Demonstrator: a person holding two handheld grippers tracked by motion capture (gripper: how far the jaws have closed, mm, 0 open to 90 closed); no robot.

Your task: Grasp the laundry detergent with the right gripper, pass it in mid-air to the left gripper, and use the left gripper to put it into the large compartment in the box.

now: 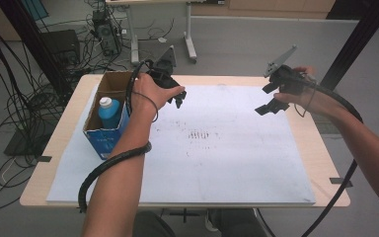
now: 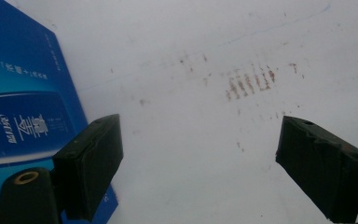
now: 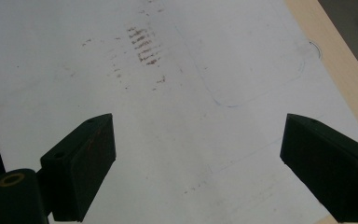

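A blue bottle with a white cap (image 1: 109,112) stands upright inside an open blue cardboard box (image 1: 109,139) at the table's left. My left gripper (image 1: 178,97) hovers just right of the box, above the white sheet (image 1: 212,148). Its jaws stand open with nothing between them. In the left gripper view the box's blue printed side (image 2: 23,102) lies left of the left gripper (image 2: 198,163). My right gripper (image 1: 269,98) is held above the sheet's far right part, open and empty. The right gripper (image 3: 198,168) looks down on bare sheet.
A white sheet with brown smudges (image 1: 200,135) near its middle covers most of the wooden table (image 1: 321,153). Black cables trail from both grippers over the table's front edge. Behind the table are cables, a computer case (image 1: 103,32) and desk legs on the floor.
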